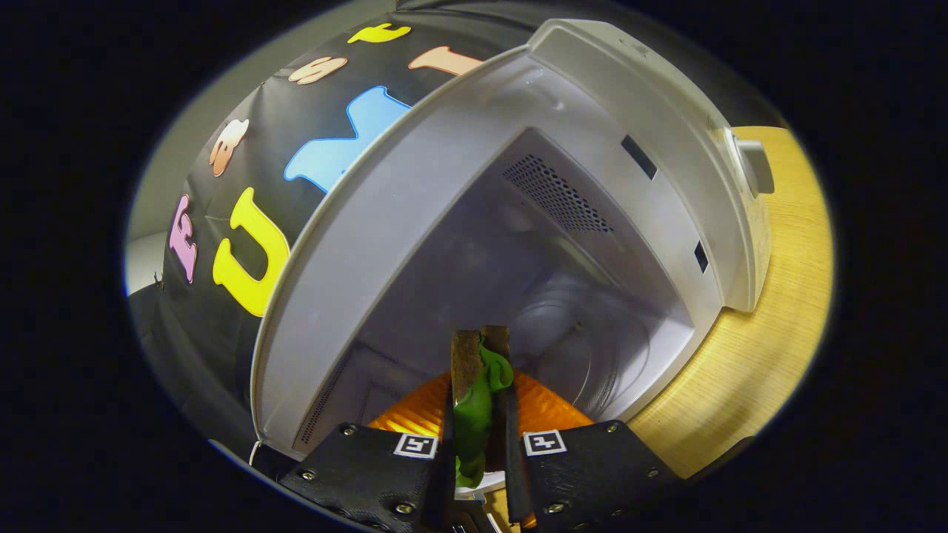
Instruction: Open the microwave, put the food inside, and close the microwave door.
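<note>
The food, a sandwich with brown bread slices and green filling standing on edge, sits pinched between the two fingers of the gripper, which press on it from both sides. It is held at the mouth of the open microwave, whose pale cavity lies just beyond. The microwave rests on a wooden table.
</note>
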Action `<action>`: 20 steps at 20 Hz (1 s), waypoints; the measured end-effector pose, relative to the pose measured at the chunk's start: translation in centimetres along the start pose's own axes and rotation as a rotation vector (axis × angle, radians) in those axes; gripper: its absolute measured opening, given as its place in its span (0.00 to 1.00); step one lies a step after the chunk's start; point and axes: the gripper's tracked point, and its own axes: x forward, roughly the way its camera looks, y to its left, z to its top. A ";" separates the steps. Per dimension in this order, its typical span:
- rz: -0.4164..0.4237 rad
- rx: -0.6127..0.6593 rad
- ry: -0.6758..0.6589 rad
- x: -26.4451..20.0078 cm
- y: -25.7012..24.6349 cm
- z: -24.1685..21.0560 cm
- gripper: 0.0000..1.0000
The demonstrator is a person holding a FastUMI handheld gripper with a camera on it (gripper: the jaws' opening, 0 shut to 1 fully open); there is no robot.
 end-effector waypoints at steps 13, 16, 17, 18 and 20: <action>-0.151 -0.368 -0.005 -2.2 -2.1 2.3 0.97; -0.145 -0.459 0.022 -5.0 -2.1 2.8 0.97; -0.138 -0.484 0.029 -6.2 -1.9 3.0 0.98; -0.122 -0.508 0.037 -7.3 -1.6 3.1 0.98; -0.089 -0.572 0.052 -10.1 -0.8 3.3 0.98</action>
